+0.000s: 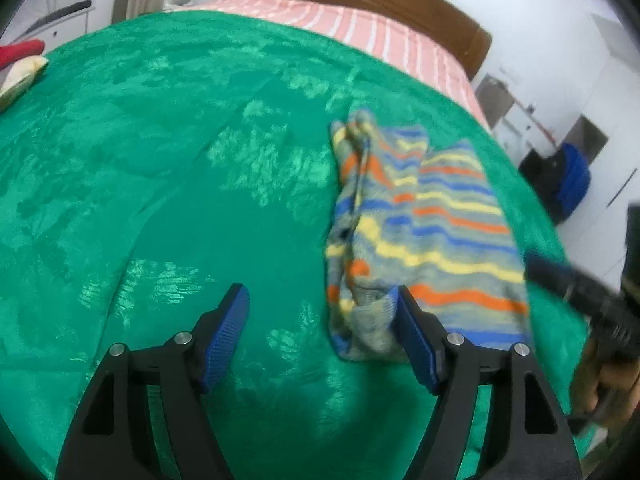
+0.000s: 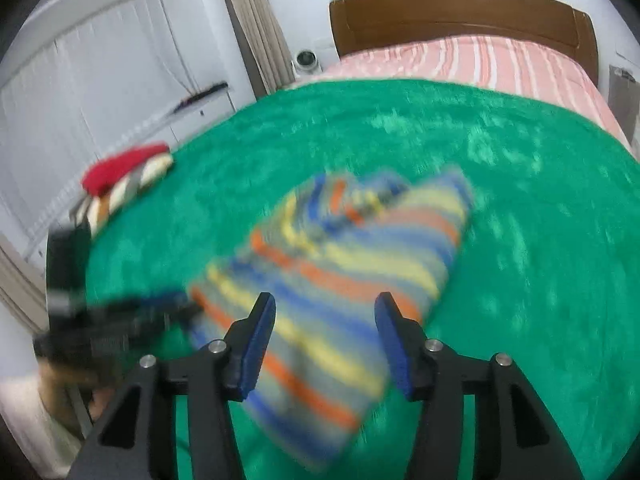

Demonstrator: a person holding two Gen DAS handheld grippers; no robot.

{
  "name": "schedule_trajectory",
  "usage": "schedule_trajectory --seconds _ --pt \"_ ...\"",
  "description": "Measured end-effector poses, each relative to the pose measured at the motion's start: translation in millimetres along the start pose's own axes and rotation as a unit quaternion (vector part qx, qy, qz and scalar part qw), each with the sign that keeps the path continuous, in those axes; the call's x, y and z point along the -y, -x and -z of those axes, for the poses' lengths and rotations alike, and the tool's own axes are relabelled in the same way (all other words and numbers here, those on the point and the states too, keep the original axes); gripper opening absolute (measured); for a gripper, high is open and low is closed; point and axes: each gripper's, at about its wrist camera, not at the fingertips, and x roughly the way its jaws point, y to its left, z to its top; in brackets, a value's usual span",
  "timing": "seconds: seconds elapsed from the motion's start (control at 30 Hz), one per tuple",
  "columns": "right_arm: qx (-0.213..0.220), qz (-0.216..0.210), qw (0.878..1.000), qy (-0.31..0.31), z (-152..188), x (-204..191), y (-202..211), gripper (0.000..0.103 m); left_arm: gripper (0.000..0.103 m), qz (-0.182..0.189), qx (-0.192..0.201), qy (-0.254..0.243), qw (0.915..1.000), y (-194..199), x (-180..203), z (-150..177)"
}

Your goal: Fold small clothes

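A small striped garment in grey, blue, orange and yellow lies folded on the green blanket. My left gripper is open and empty, just left of the garment's near corner, its right fingertip touching the cloth edge. In the right wrist view the garment lies blurred below my right gripper, which is open and hovers over its near part. The right gripper also shows in the left wrist view at the garment's right edge, and the left gripper shows blurred at the garment's left.
A red and striped cloth pile lies at the blanket's far left edge. A pink striped sheet and a brown headboard are at the back. White cabinets stand left of the bed.
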Motion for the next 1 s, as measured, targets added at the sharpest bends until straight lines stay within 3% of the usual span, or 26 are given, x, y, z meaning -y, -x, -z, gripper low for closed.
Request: schedule_trajectory --seconds 0.1,0.17,0.2,0.33,0.43,0.53,0.63,0.7,0.8,0.93,1.0 --pt "-0.069 0.02 0.996 -0.048 31 20 -27 0.053 0.077 -0.011 -0.009 -0.012 0.9998 3 3 -3" --pt "-0.05 0.009 0.995 -0.082 36 28 -21 0.053 0.078 -0.001 -0.001 -0.003 1.0 17 0 -8" --pt "-0.038 0.013 0.995 -0.092 35 29 -13 0.053 0.084 0.007 0.011 0.0 0.9999 24 -1 -11" --pt "0.022 0.049 0.996 -0.069 12 25 15 0.053 0.089 0.02 0.041 -0.013 0.9989 30 8 -44" --pt "0.047 0.05 0.996 -0.055 -22 23 18 0.053 0.091 0.033 0.039 -0.026 0.9983 11 22 -73" --pt "0.065 0.029 0.996 -0.05 -46 19 4 0.053 0.091 0.009 0.005 -0.035 0.9993 -30 27 -88" --pt "0.027 0.023 0.998 -0.049 -50 21 -39 0.053 0.09 -0.038 -0.06 -0.038 0.9967 -81 18 -83" --pt "-0.049 0.032 0.995 -0.079 -37 34 -81 0.053 0.092 -0.031 -0.041 -0.052 0.9973 -82 14 -76" --pt "-0.027 0.042 0.996 -0.071 -35 29 -70 0.053 0.089 -0.032 -0.044 -0.067 0.9962 -64 14 -75" --pt "0.0 0.041 0.998 -0.036 -30 5 -21 0.053 0.093 0.01 -0.024 -0.06 0.9979 -19 1 -60" --pt "-0.004 0.032 0.999 -0.011 -14 -9 -2 0.055 0.094 0.003 -0.042 -0.059 0.9973 -17 -8 -44"
